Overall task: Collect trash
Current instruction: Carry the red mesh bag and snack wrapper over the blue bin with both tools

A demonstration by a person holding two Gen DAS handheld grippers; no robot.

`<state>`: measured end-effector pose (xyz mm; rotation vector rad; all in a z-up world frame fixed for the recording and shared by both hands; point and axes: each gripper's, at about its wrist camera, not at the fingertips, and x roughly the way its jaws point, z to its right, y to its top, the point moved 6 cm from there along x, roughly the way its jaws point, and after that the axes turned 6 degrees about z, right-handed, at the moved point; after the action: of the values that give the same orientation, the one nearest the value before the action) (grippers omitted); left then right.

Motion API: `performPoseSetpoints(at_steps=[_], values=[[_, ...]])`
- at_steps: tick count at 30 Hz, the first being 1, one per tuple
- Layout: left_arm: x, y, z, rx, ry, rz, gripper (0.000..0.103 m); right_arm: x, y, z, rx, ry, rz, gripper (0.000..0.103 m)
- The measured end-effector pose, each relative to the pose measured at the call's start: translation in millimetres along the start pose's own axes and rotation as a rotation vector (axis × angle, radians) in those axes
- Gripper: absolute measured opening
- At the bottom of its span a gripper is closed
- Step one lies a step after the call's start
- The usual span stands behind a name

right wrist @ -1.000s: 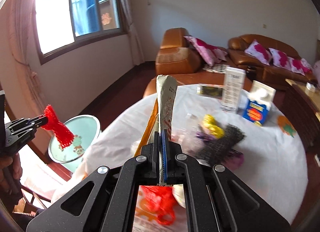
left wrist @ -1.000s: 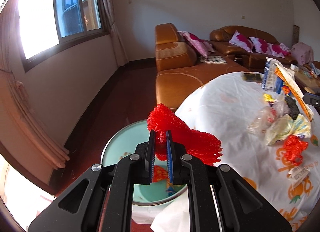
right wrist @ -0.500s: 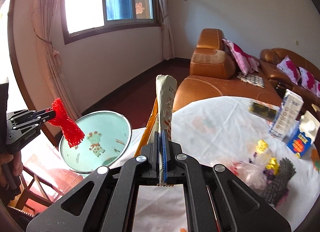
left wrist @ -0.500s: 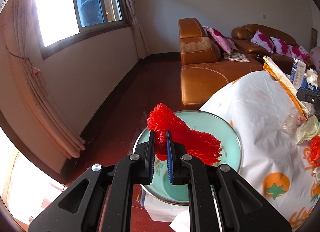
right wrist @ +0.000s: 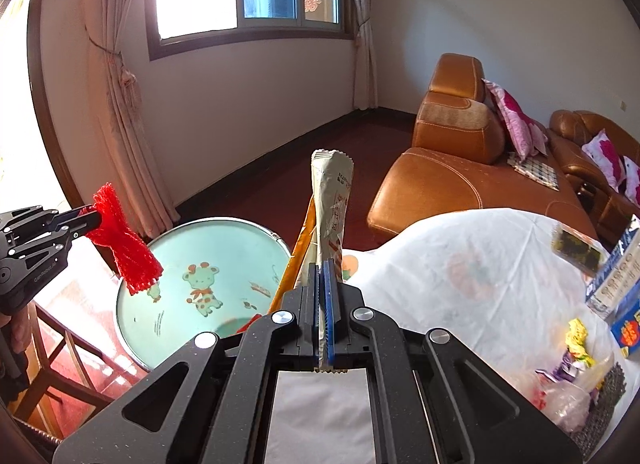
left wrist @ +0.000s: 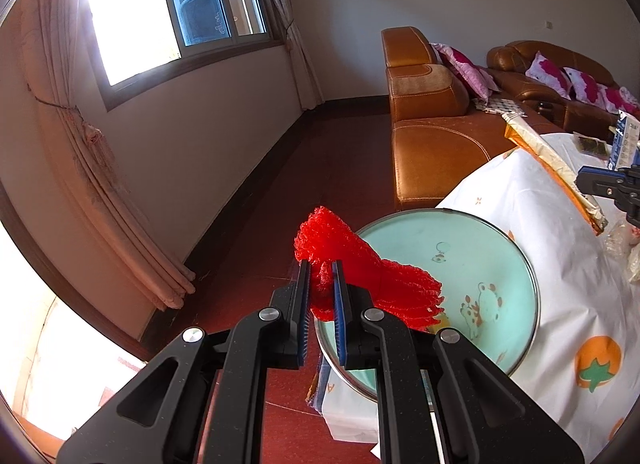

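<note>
**Two pieces in hand, most of the litter not yet collected**

The left hand-held gripper (left wrist: 320,288) is clamped on a red foam net (left wrist: 372,264), which hangs out past its fingers over the near rim of the mint-green basin (left wrist: 460,232). In the right wrist view the same net (right wrist: 124,248) sits at about 9 o'clock, over the basin's left edge. The basin (right wrist: 224,248), with its cartoon animal print, stands just beside the surface and looks to be the place where the trash goes. Apart from a small reddish scrap that may lie at its near edge, its visible bottom shows only the print.

The right hand-held gripper (right wrist: 326,304) is pressed tight on a long pale wrapper (right wrist: 332,199), which stands upright from its fingers at 12 o'clock; an orange packet edge runs alongside it. It is over the cloth-covered surface (right wrist: 460,264), near the basin but not above it.

So I judge the task early. Neither piece is dropped yet. Left on the surface, at 3 to 5 o'clock in the right wrist view, are a yellow crumpled wrapper (right wrist: 578,338), a clear plastic bag (right wrist: 560,400), a black mesh piece (right wrist: 608,392), a dark packet (right wrist: 578,250) and blue-and-white cartons (right wrist: 618,276). Whether the cartons count as trash I cannot tell.
</note>
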<state>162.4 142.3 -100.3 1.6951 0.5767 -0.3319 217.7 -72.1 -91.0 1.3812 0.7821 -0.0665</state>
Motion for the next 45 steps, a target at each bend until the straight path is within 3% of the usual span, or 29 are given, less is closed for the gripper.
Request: performPoseSetpoints(at_steps=[17, 45], values=[[3, -5, 4, 0.036, 0.029, 0.005, 0.010, 27, -3, -40, -0.082, 0.059, -0.045, 0.003], [4, -5, 7, 0.036, 0.004, -0.003, 0.014, 29, -8, -56, -0.121, 0.095, -0.059, 0.004]])
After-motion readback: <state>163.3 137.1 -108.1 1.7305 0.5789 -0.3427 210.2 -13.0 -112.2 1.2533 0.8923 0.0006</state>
